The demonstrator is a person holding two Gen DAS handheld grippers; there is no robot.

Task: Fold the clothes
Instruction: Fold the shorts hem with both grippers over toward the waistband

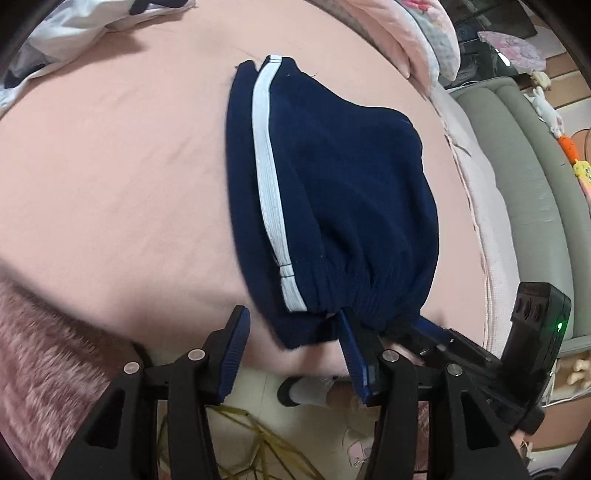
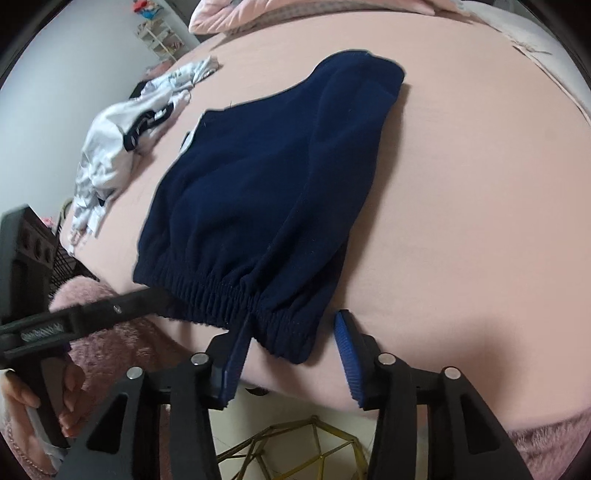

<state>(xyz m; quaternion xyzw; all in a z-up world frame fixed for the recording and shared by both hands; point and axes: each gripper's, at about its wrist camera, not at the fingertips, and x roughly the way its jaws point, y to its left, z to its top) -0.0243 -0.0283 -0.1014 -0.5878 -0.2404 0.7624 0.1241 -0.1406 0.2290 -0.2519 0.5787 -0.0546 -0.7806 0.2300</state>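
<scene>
Navy shorts [image 1: 332,192] lie soft and floppy on the bed [image 1: 110,166]. Your left claw [image 1: 291,332] and right claw [image 2: 291,332] gape open, holding nothing; pinch the thick waistband [image 2: 236,295].

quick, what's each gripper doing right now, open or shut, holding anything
Left gripper: open, jaws spread around the waistband of the navy shorts, not clamped.
Right gripper: open, jaws straddling the waistband corner, holding nothing.

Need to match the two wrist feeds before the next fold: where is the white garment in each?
Left wrist: white garment crumpled at top left, far across the bed.
Right wrist: white garment at left, beside the navy shorts.
Shared landmark: the shorts' elastic waistband, nearest both grippers.
</scene>
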